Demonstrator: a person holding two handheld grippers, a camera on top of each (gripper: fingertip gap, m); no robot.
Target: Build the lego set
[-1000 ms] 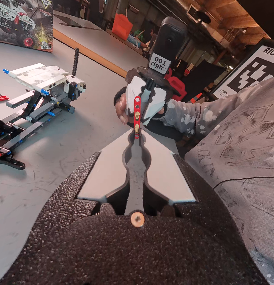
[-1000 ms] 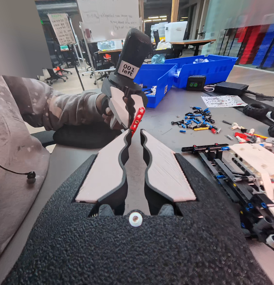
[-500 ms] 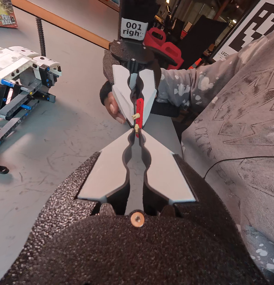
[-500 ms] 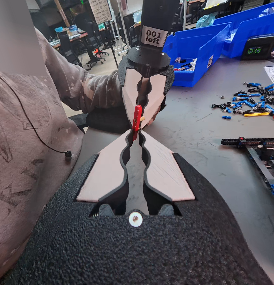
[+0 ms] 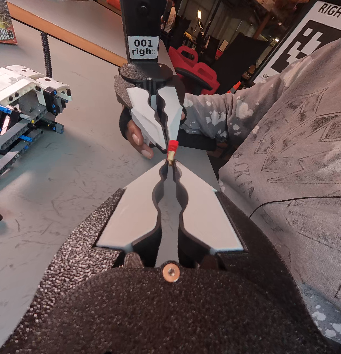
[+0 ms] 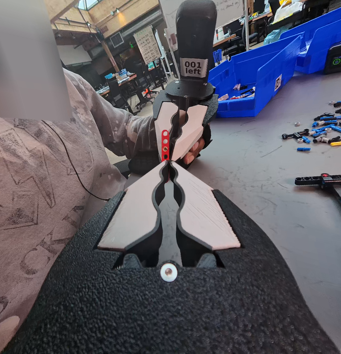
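My right gripper point(image 6: 168, 162) is shut on the lower end of a thin red beam with holes point(image 6: 165, 141), which stands up from its tips. A tan pin point(image 5: 170, 157) sticks out of one hole of the beam. My left gripper point(image 5: 170, 163) faces the right one tip to tip and is shut on that pin. In the left wrist view the beam point(image 5: 173, 144) shows end-on at the right gripper's tips. Both grippers hover above the grey table point(image 5: 70, 182) near its edge by the person's body.
The partly built white and black vehicle point(image 5: 22, 107) stands to the left in the left wrist view; its black frame point(image 6: 323, 180) shows at the right in the right wrist view. Loose blue and black parts point(image 6: 323, 132) lie beyond it. Blue bins point(image 6: 261, 92) stand behind. My left and right fingertips are right by each other.
A second ago my left gripper held the red beam and my right gripper was open. The right gripper has closed on the beam, and the left now grips only the tan pin.
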